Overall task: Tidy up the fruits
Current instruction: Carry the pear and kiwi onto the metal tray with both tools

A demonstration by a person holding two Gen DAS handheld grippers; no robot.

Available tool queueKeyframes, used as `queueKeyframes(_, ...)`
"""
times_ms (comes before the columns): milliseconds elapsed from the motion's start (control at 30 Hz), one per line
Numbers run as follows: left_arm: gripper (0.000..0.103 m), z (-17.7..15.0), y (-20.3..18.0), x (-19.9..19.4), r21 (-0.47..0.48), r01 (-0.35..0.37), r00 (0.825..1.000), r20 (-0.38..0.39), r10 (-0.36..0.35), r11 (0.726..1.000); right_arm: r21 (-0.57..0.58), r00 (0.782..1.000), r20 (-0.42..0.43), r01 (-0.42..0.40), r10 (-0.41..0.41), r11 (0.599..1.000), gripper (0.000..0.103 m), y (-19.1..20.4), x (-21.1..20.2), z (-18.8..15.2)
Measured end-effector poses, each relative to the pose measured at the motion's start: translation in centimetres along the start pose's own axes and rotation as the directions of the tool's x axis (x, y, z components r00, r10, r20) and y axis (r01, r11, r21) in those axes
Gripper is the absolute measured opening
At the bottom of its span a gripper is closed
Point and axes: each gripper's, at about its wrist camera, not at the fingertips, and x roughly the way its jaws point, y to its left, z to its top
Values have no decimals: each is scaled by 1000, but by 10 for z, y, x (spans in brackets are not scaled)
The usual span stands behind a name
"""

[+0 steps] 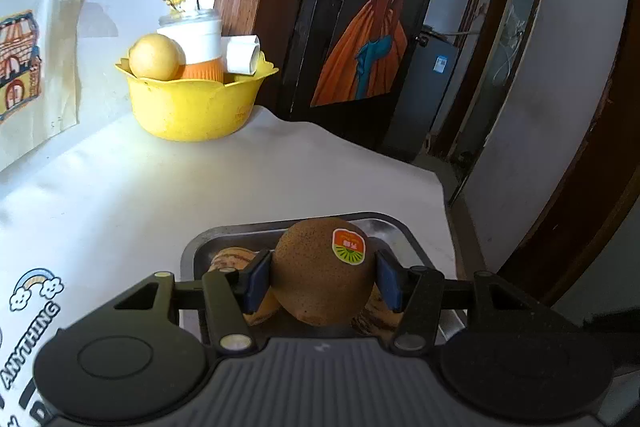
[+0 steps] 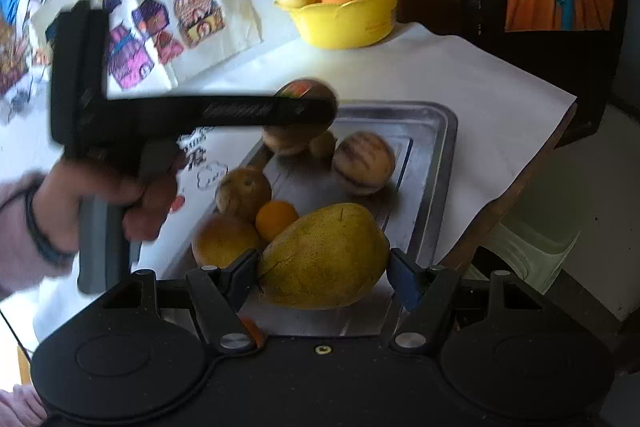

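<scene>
On the far left of the right wrist view, a person's hand (image 2: 136,203) in a pale pink sleeve (image 2: 20,227) grips the handle of the left gripper (image 1: 322,279). Its 2 blue-padded jaws stand partway closed and press on either side of a round brown russet-skinned fruit with an orange and green sticker (image 1: 324,271), which is lifted above the far end of a rectangular shiny metal tray (image 2: 444,147).

Further right, that tray lies on the white-covered table (image 1: 240,179) and holds a striped pale melon-like fruit (image 2: 363,163), 2 brownish round fruits (image 2: 244,193), a small orange citrus (image 2: 277,219) and a large yellow-green mango-shaped fruit (image 2: 324,255). The right gripper (image 2: 322,281) has its jaws set wide around this large fruit; the left pad touches its side, while the right pad seems to stand just clear, so I judge it not yet gripped.

At the back stands a yellow scalloped plastic bowl (image 1: 192,107), already holding a round yellow fruit (image 1: 154,57), a white and orange cup (image 1: 198,47) and a rolled white paper (image 1: 242,55).

The step in hand looks like moving fruit from tray to bowl. Next, the left gripper needs to carry its fruit over the bowl rim into the little free space, and the right must close firmly before lifting.
</scene>
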Motion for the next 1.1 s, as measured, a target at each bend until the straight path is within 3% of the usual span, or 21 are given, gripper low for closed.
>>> queueKeyframes(633,59,7,-24,44,89,-23,998,-58,28,996,-144,998,13,55,-54,988,71,13,16,-23)
queueKeyframes(1100,59,10,-20,52,68,-31,994,-101,37,997,-172,997,39,68,-62,983,71,18,12,-29)
